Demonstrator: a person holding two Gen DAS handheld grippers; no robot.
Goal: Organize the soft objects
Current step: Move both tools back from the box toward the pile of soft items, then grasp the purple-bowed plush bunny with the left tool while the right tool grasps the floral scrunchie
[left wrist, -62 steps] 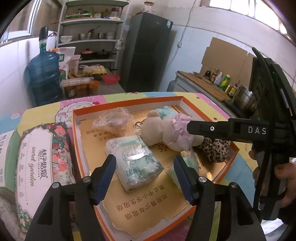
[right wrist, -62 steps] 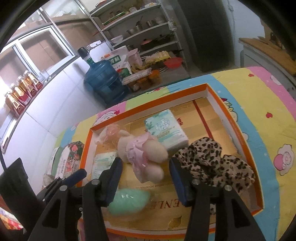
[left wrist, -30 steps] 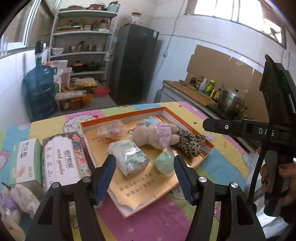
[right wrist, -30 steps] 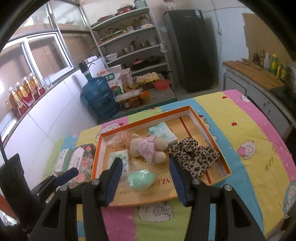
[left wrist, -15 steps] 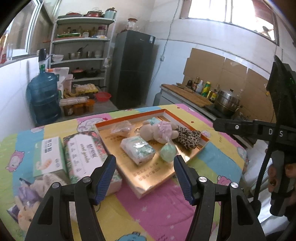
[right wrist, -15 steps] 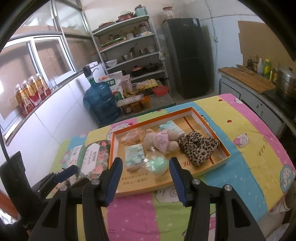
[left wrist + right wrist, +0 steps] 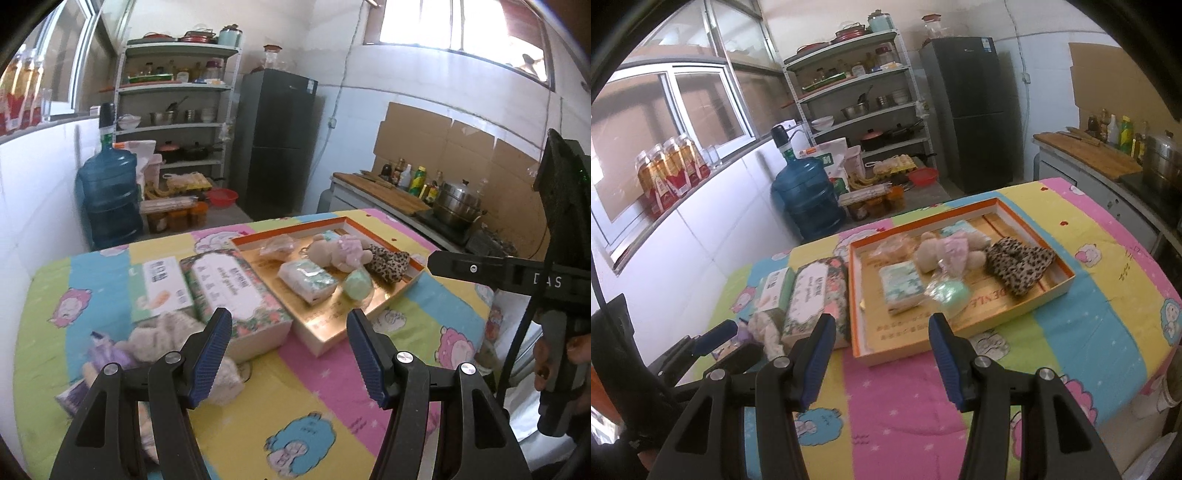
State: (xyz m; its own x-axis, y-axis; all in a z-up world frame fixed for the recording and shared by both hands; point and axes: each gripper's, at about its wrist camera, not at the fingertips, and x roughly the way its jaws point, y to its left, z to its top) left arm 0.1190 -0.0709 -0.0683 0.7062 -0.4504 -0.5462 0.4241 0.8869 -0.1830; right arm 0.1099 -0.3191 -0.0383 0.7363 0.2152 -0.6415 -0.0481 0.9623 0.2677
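Observation:
An orange-rimmed tray (image 7: 1065, 286) (image 7: 413, 277) sits on the table. In it lie a plush toy in a pink dress (image 7: 951, 251) (image 7: 340, 251), a leopard-print cloth (image 7: 1019, 264) (image 7: 389, 262), a green tissue pack (image 7: 901, 286) (image 7: 306, 277), a bagged green ball (image 7: 951, 293) (image 7: 357, 283) and a clear bag (image 7: 892, 245) (image 7: 277, 243). My left gripper (image 7: 290, 354) and right gripper (image 7: 881, 360) are both open and empty, well back from the tray over the near part of the table.
Left of the tray lie a floral tissue box (image 7: 818, 295) (image 7: 236, 291), a green tissue box (image 7: 159, 282) and a heap of plush items (image 7: 162, 343). The table carries a colourful cartoon cloth (image 7: 905, 398). A water jug (image 7: 807, 195), shelves and a fridge stand behind.
Both grippers have pulled back and up from the tray, open throughout. The tray's contents stay put; the boxes and plush heap at the left have come into view.

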